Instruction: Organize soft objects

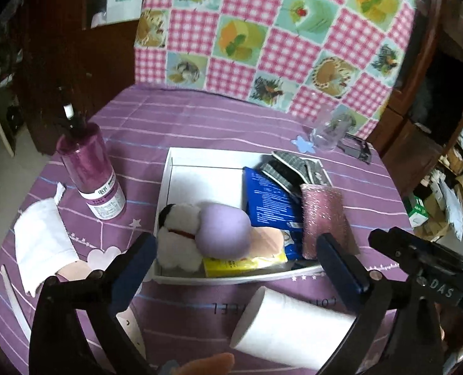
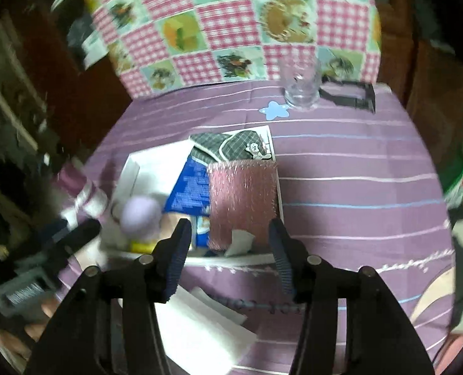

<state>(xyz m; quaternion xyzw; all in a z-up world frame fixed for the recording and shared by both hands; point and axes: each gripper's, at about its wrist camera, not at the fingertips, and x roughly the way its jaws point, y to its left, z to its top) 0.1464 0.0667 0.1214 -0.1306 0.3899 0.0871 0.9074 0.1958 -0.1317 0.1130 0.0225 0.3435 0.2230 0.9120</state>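
A white box (image 1: pixel 200 156) on the purple cloth holds soft things: a white plush toy (image 1: pixel 178 234), a lilac ball (image 1: pixel 225 231), a blue pack (image 1: pixel 269 200), a yellow sponge (image 1: pixel 244 264), a pink glittery roll (image 1: pixel 325 218) and grey checked mitts (image 1: pixel 287 165). My left gripper (image 1: pixel 236 253) is open, just in front of the box, empty. My right gripper (image 2: pixel 229 250) is open above the near box edge (image 2: pixel 240 261), with the pink roll (image 2: pixel 242 197) just ahead of its fingers. The right gripper body shows in the left wrist view (image 1: pixel 419 256).
A white paper roll (image 1: pixel 294 322) lies on the cloth in front of the box. A purple bottle (image 1: pixel 90 175) and a white cloth (image 1: pixel 40 240) are at the left. A clear glass (image 2: pixel 301 84) and a black frame (image 2: pixel 353 93) stand at the back by the checked cloth.
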